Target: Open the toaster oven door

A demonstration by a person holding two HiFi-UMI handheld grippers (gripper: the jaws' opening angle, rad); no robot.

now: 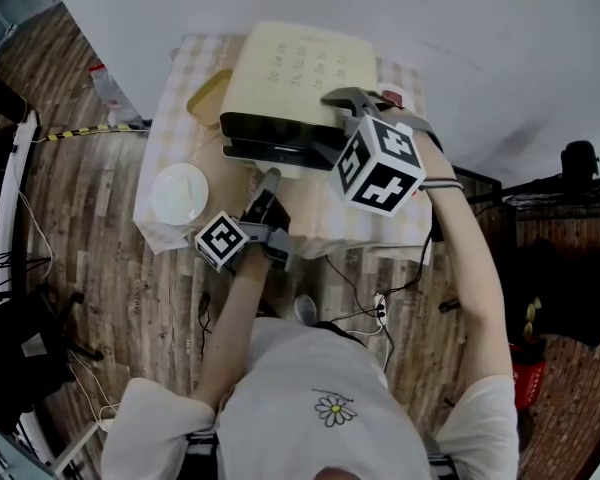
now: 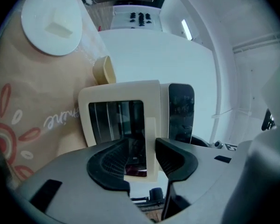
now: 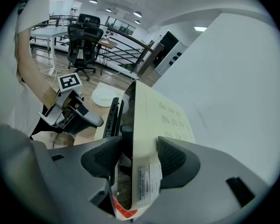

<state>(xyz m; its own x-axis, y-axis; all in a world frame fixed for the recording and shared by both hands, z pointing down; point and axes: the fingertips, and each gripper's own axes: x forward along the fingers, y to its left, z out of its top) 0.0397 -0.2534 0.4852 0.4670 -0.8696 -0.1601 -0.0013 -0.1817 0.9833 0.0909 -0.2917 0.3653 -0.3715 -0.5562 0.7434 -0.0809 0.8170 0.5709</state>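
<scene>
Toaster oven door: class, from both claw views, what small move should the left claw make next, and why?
Probably draw the left claw straight back, clear of the door. The door already stands swung away from the oven body, the left claw's jaws stand apart around the handle without pressing it, and the right claw straddles the body's edge. If it should open wider, regrip instead.

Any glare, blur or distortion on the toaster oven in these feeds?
Head view: dim, washed-out colour, toaster oven sharp. Left gripper view: fisheye bending, picture rolled sideways, dark glass shows reflections. Right gripper view: black corners, bright wall, no blur.
</scene>
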